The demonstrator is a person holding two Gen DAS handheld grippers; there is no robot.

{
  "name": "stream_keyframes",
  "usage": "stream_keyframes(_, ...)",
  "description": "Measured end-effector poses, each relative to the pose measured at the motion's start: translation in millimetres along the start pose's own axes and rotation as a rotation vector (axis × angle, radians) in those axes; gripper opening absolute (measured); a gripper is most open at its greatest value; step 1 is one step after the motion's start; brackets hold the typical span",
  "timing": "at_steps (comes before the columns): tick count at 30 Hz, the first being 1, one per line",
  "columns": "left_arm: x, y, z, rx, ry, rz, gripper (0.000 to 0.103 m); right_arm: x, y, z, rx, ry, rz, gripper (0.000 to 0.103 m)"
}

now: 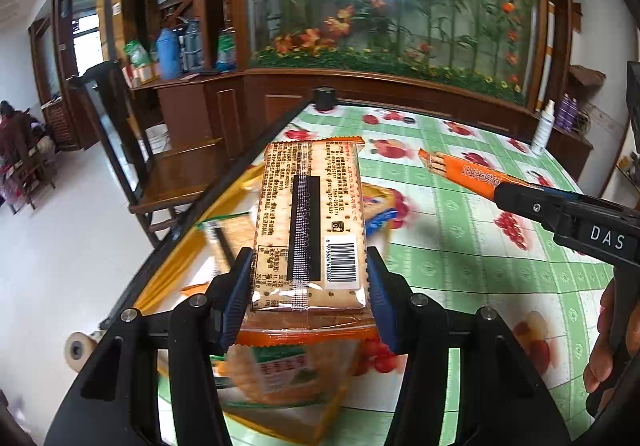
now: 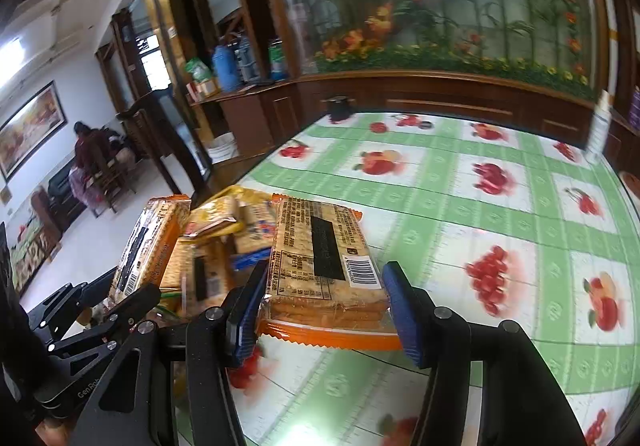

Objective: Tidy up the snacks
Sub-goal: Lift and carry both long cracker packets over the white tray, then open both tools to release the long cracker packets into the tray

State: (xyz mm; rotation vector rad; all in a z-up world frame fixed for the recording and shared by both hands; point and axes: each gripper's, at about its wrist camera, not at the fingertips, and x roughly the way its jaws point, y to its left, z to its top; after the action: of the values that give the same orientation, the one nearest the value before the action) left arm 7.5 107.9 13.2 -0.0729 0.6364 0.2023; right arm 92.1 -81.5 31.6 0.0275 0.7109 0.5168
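My left gripper [image 1: 308,282] is shut on an orange-edged cracker pack [image 1: 310,222], barcode side up, held above a pile of other cracker packs [image 1: 280,374] at the table's left edge. My right gripper [image 2: 324,294] is shut on a like cracker pack [image 2: 324,258], held above the fruit-print tablecloth [image 2: 460,206]. The right gripper also shows in the left wrist view [image 1: 520,202], with its pack [image 1: 460,170] seen edge-on. The left gripper [image 2: 116,298] and its pack [image 2: 148,242] show at the left of the right wrist view, beside the pile [image 2: 224,234].
The table's left edge [image 1: 224,186] drops to the floor, with a wooden chair [image 1: 176,174] beside it. A black knob [image 1: 325,98] stands at the far table edge. A white spray bottle [image 1: 543,128] stands at the far right. Wooden cabinets [image 1: 360,86] line the back.
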Motion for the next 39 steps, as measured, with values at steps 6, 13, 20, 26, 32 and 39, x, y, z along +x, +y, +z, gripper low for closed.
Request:
stream_keyframes(6,1.1,23.7,-0.7,-0.033,0.005,0.033,0.053,17.9,35.3,9.5,-0.039,0.015,0.059,0.058)
stream_keyframes(13,7.5,45.6,-3.3,-0.073,0.016,0.055,0.053,39.0,70.0,17.3,-0.090,0.028,0.098,0.058)
stream_keyframes(20,17.3,59.0,-7.2,-0.099,0.033,0.062,0.053,60.0,86.3,20.3,-0.110,0.048,0.114,0.058)
stream_keyframes(26,25.2,68.3,-9.3,-0.119,0.047,0.070,0.053,74.0,88.8,22.5,-0.110,0.057,0.116,0.058)
stream_keyframes(32,30.9,75.4,-8.0,-0.136,0.057,0.076,0.053,83.4,91.9,25.0,-0.111,0.060,0.124,0.058)
stream_keyframes(39,32.8,81.2,-5.7,-0.151,0.066,0.059,0.053,85.4,100.6,28.4,-0.118,0.055,0.162,0.058)
